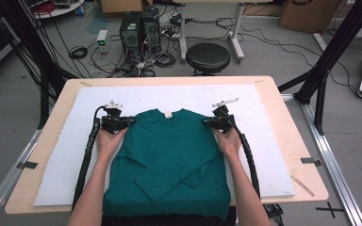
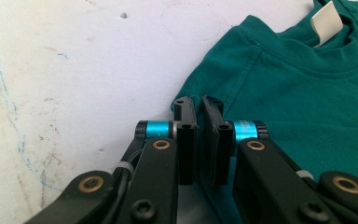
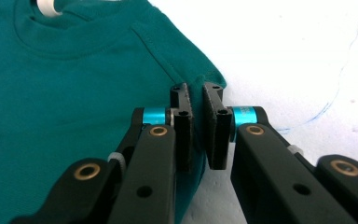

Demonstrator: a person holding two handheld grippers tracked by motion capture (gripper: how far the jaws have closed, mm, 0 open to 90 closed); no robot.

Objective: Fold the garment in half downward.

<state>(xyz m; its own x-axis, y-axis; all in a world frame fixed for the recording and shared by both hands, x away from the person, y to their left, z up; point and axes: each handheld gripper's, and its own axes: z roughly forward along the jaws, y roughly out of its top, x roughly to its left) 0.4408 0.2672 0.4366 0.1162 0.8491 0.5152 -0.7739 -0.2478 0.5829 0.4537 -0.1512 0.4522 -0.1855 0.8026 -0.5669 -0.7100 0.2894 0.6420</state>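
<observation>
The dark teal cotton T-shirt (image 1: 169,155) lies flat on the white foam mat (image 1: 273,141) that covers the pale wooden table (image 1: 297,155), collar at the far side and hem hanging over the near edge, both sleeves folded in across the body. Your left gripper (image 1: 131,121) has its jaws closed down on the left shoulder corner, with a thin fold of cloth pinched between them. Your right gripper (image 1: 206,121) is closed the same way on the right shoulder corner. The fabric is light, soft and limp, so I judge it will sag and drape between your two holds rather than keep its shape. Grip at the shoulder seams, where the doubled cloth gives the pads (image 3: 213,126) something firm, and lift both sides evenly to keep the sleeves tucked.
</observation>
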